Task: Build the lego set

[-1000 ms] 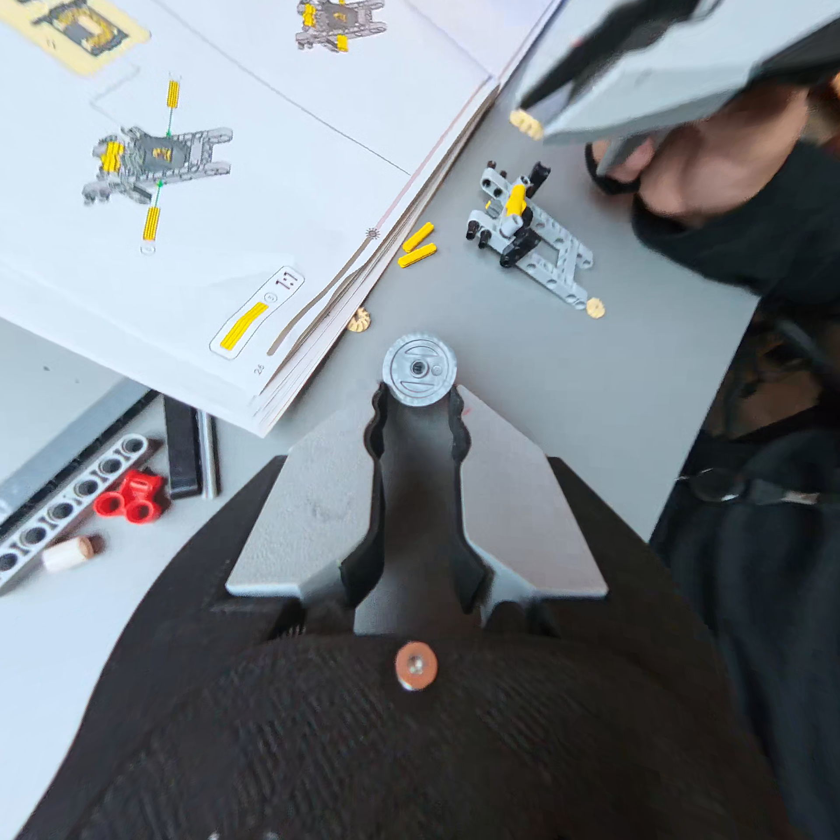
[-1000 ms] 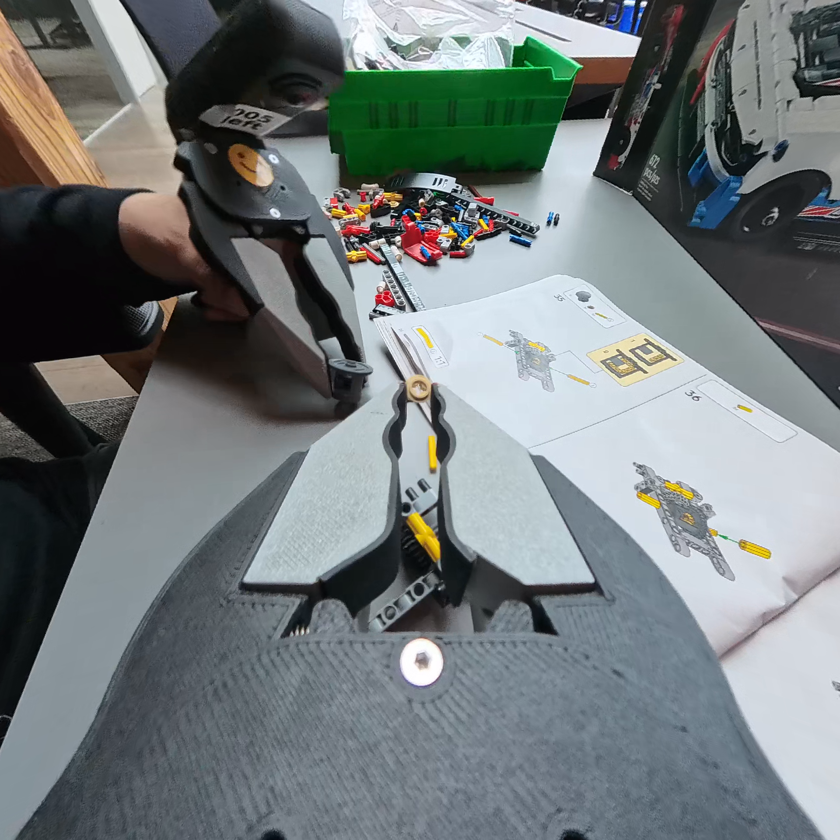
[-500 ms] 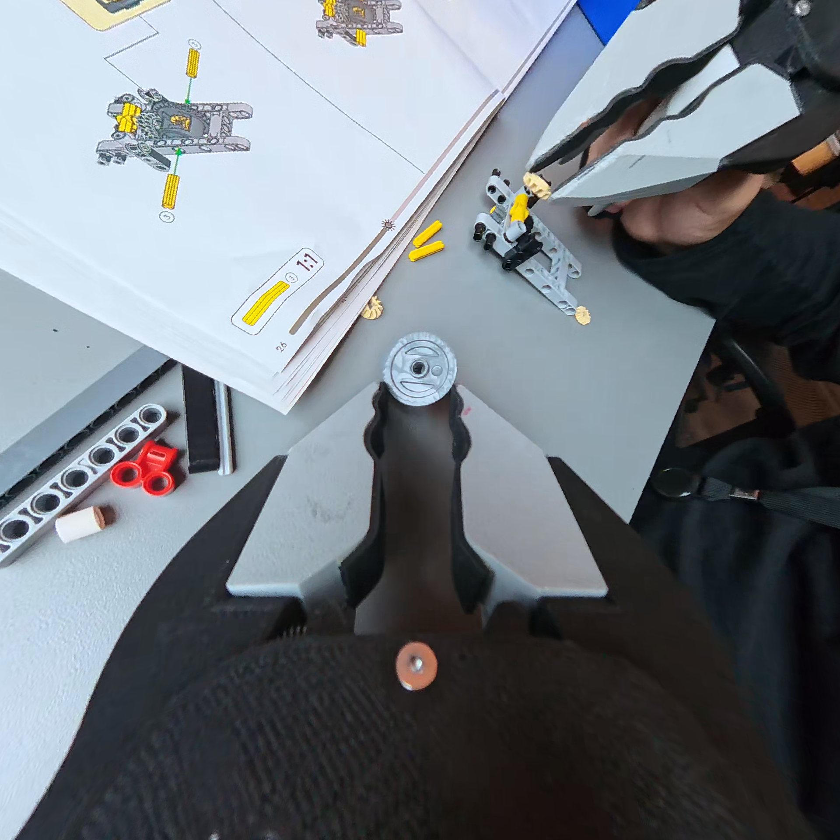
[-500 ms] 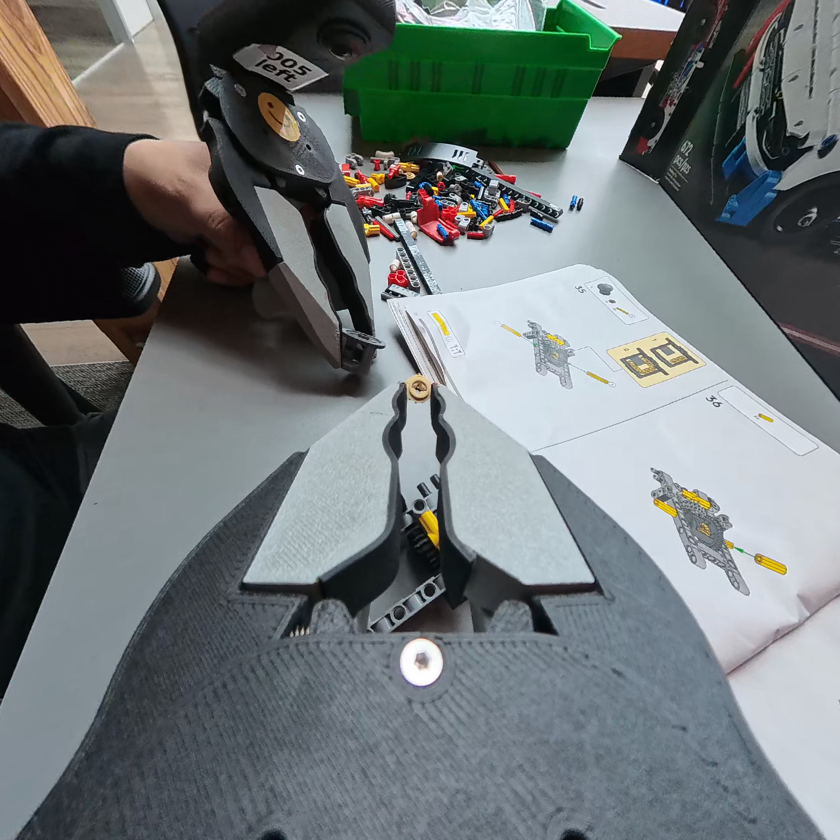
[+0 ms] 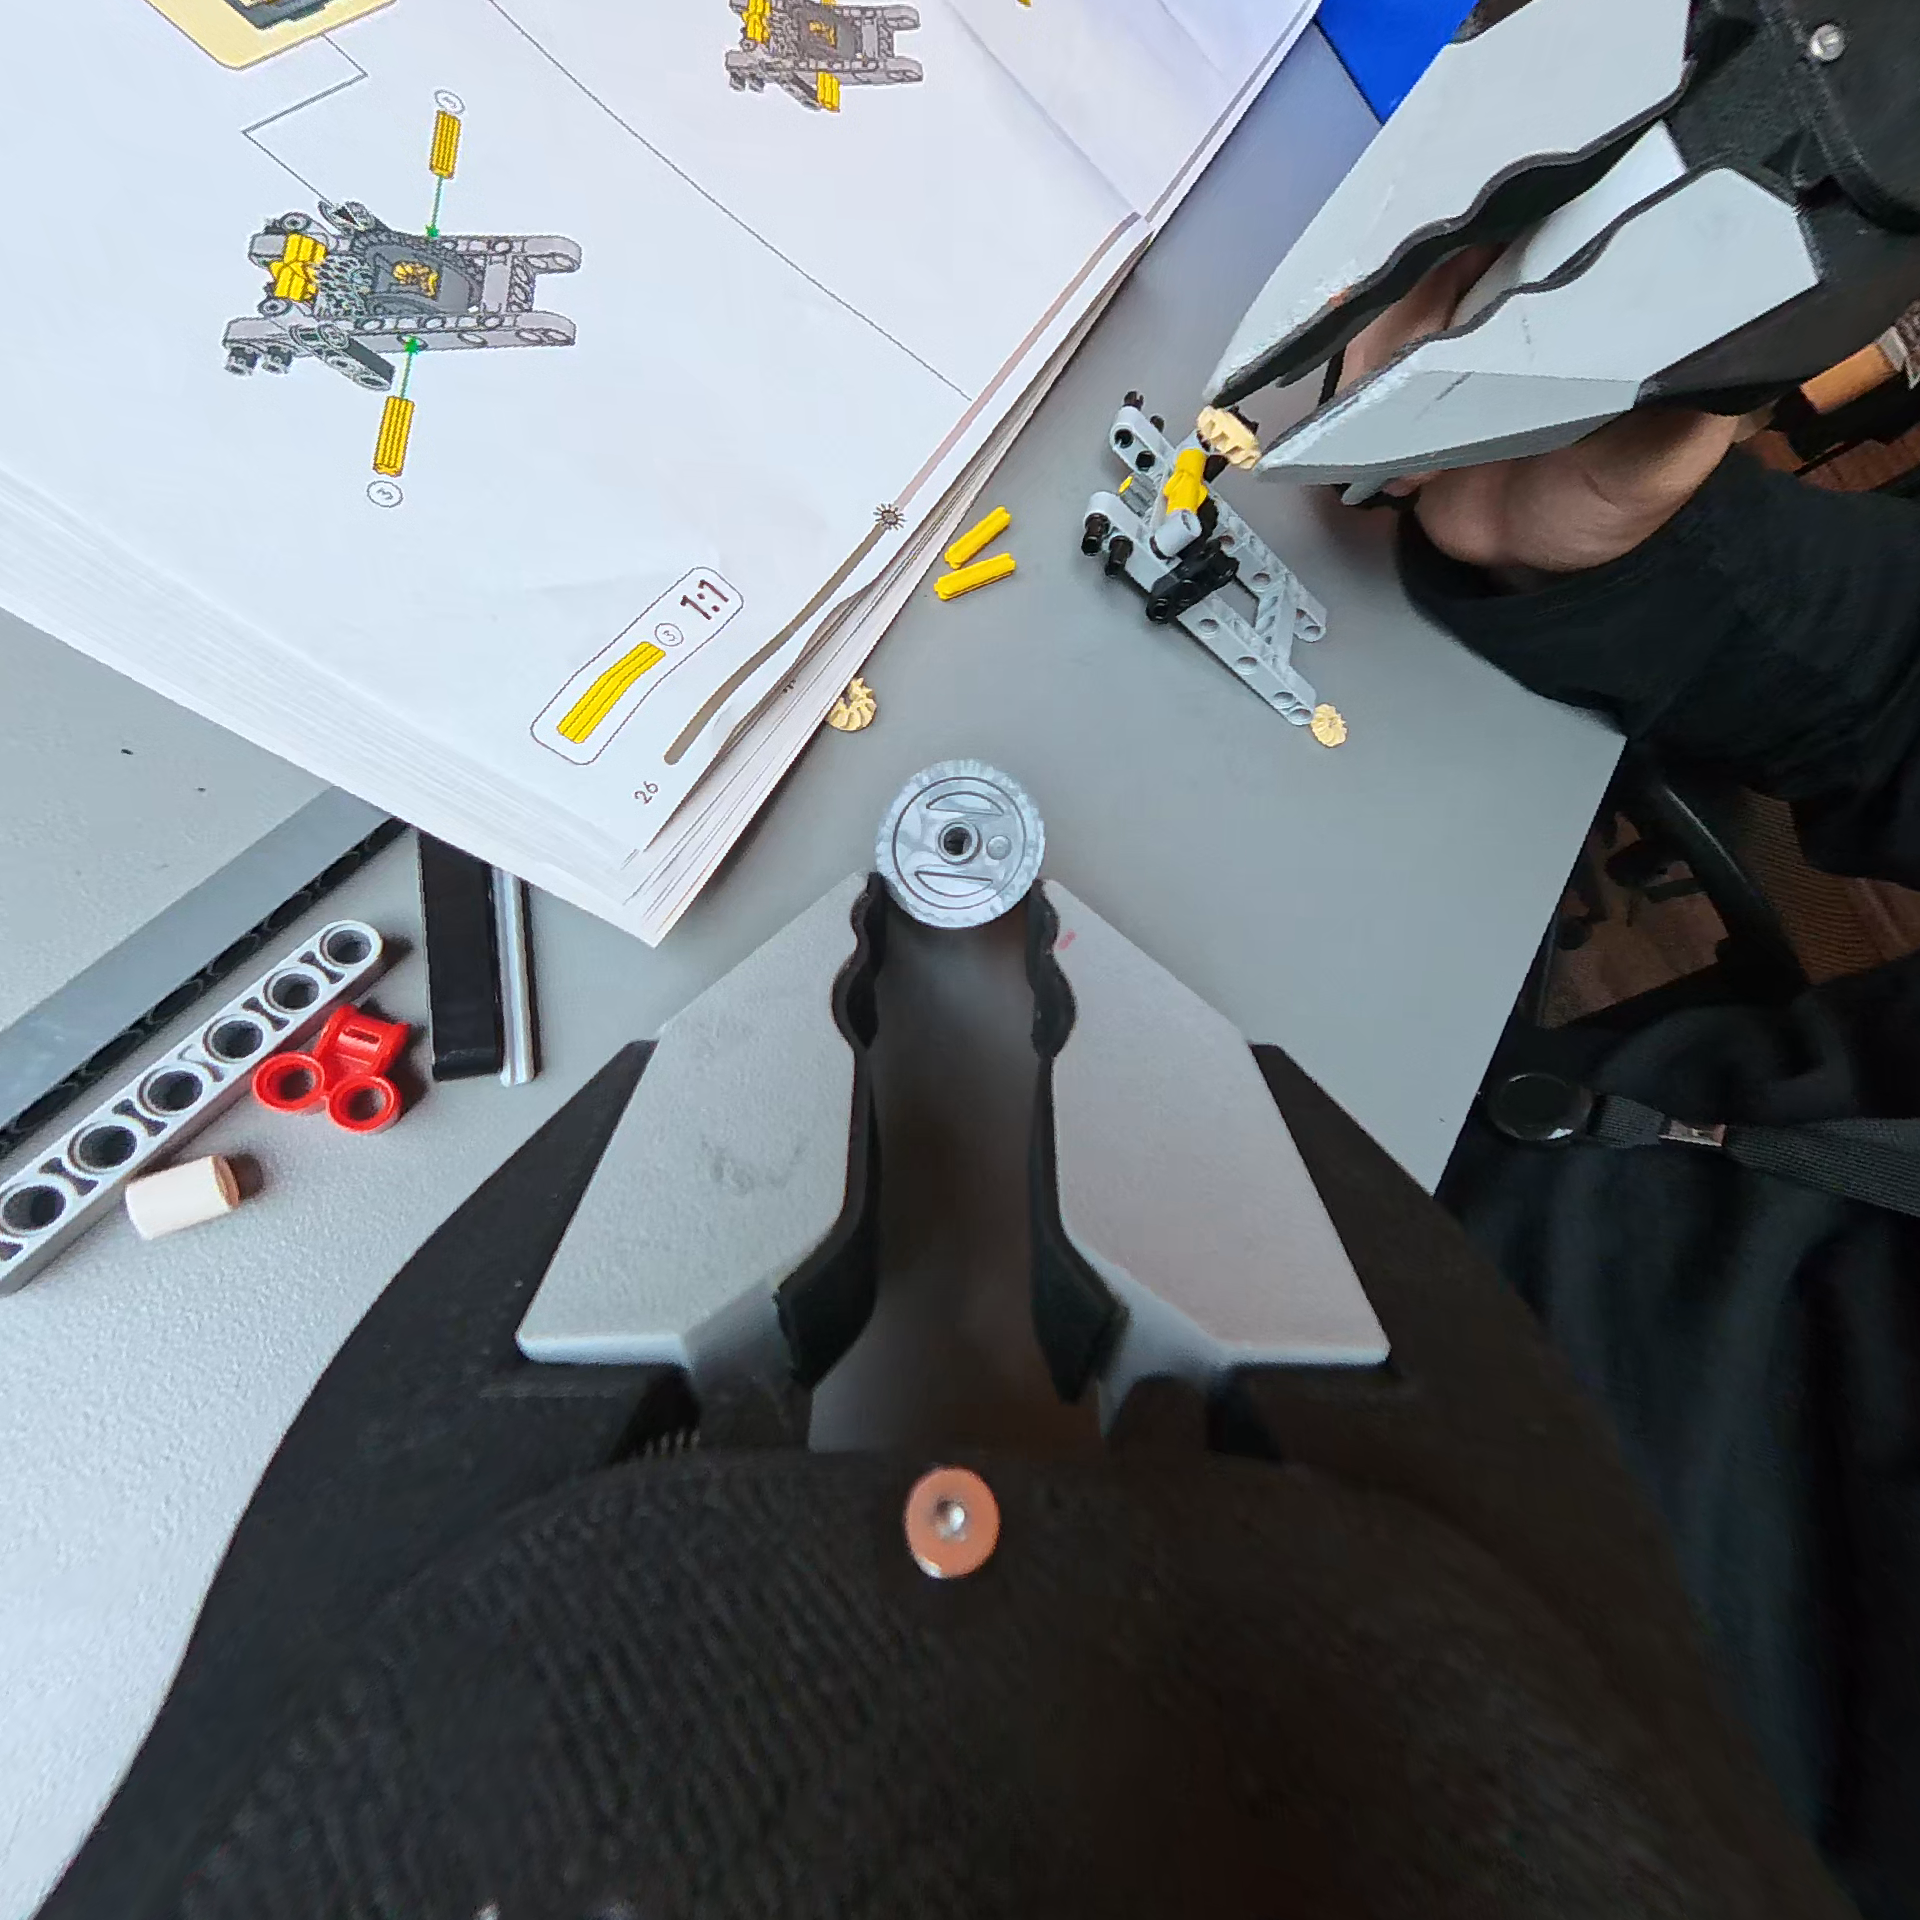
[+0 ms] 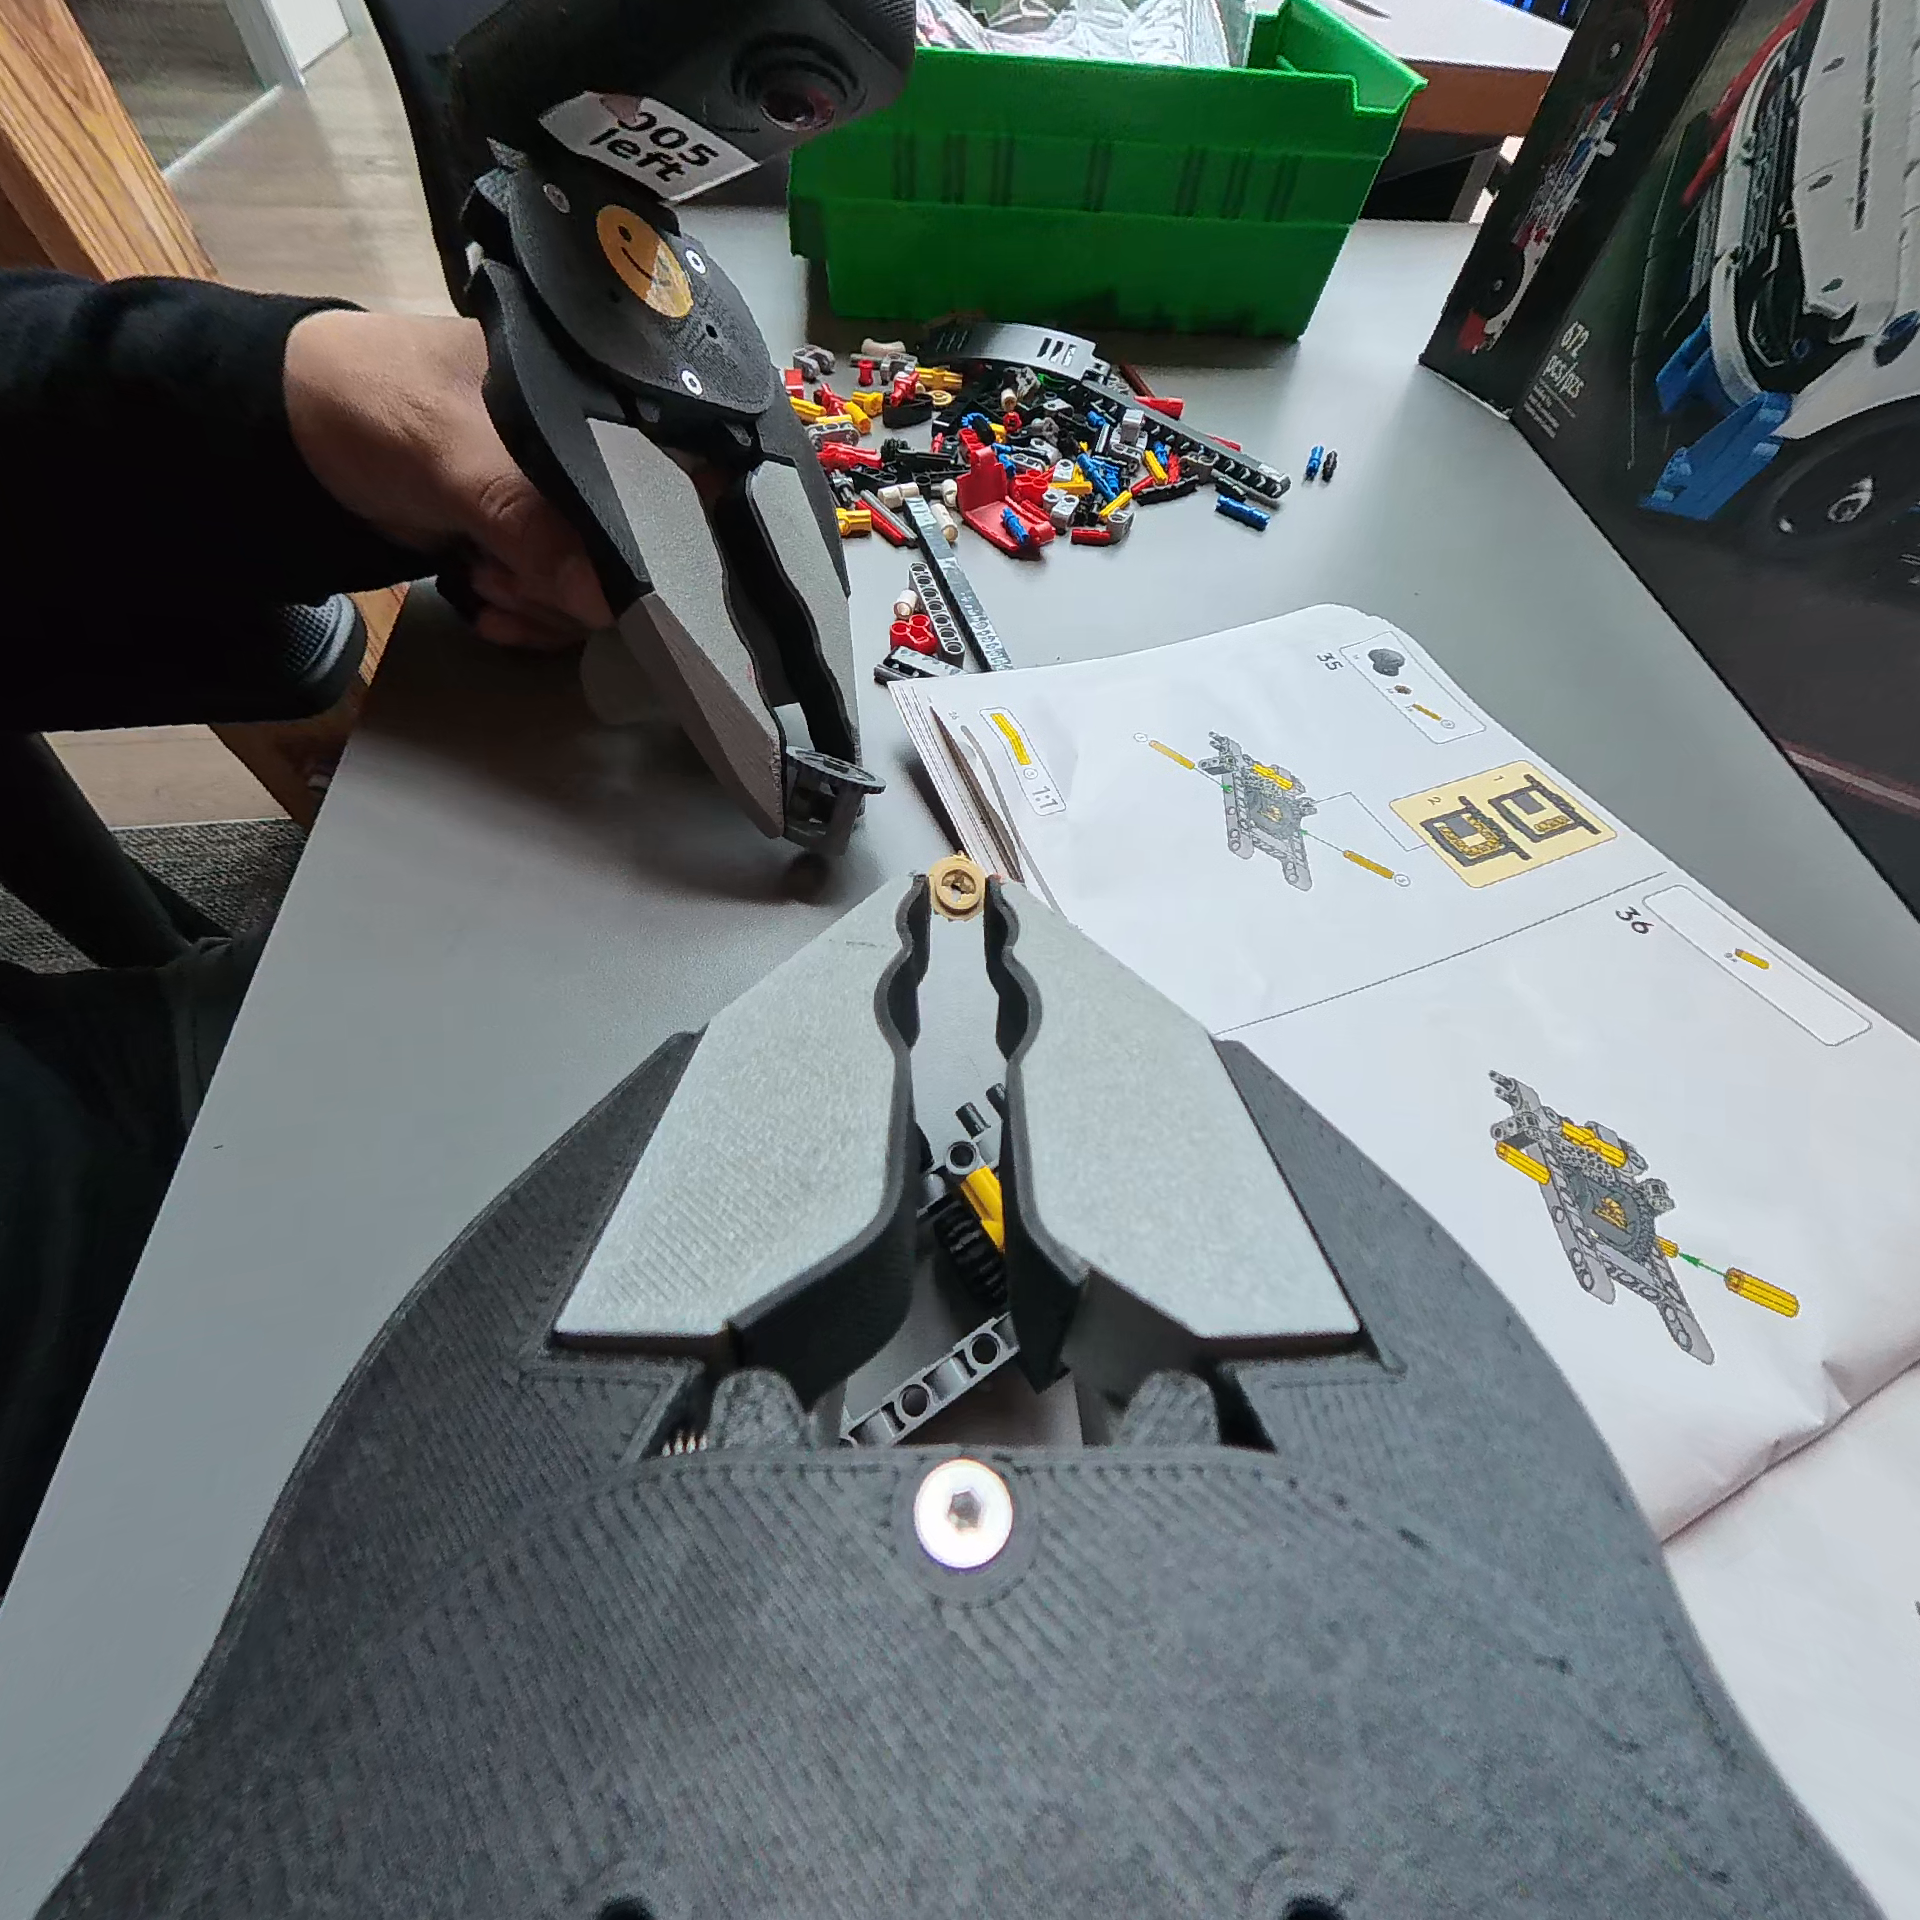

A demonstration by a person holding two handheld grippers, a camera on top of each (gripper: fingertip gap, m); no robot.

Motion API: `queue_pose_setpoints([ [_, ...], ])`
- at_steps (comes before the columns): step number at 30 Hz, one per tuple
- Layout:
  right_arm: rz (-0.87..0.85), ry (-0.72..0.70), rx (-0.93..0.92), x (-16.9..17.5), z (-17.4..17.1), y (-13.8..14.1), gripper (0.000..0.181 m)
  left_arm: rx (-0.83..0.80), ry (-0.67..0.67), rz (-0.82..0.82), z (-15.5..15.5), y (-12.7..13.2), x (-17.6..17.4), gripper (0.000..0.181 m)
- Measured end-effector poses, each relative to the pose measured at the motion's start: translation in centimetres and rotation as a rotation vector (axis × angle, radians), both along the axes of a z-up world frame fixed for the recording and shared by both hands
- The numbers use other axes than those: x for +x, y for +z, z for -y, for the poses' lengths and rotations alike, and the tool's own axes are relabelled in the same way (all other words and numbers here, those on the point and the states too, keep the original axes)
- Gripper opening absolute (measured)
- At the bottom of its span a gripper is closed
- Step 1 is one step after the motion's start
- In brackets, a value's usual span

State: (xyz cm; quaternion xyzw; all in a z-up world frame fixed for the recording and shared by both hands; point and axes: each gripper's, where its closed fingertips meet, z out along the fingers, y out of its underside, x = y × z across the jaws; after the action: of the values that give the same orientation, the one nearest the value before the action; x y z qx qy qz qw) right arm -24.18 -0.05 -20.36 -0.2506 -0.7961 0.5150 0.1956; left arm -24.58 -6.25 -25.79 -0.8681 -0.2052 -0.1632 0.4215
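Note:
My left gripper is shut on a round grey gear housing and holds it above the grey table, near the corner of the open instruction booklet. It also shows in the right wrist view. My right gripper is shut on a small tan bevel gear. In the left wrist view that tan gear sits just above the yellow axle of the grey frame assembly on the table. The frame shows partly between the right fingers.
Two loose yellow axles and two tan gears lie by the frame. A grey beam, red connector and tan pin lie left. A parts pile, green bin and set box stand behind. The tips of one gripper are about 9 cm away from the tips of the other.
My right gripper has come down with the tan gear from above the table to the frame's yellow axle. My left gripper has risen and drawn back a little, still holding the grey housing.

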Motion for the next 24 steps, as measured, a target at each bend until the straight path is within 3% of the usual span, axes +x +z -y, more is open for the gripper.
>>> queue_pose_setpoints([
  [15,0.004,0.007,0.001,0.1,0.1,0.0,0.007,0.006,-0.033,0.017,0.0,0.1,0.5,0.024],
  [20,0.011,0.099,0.005,1.3,1.4,-0.2,0.007,0.022,-0.183,0.208,0.0,0.4,3.6,0.024],
  [24,0.024,0.154,0.053,2.2,2.4,-1.1,0.006,0.021,-0.223,0.329,0.2,0.5,4.4,0.025],
])
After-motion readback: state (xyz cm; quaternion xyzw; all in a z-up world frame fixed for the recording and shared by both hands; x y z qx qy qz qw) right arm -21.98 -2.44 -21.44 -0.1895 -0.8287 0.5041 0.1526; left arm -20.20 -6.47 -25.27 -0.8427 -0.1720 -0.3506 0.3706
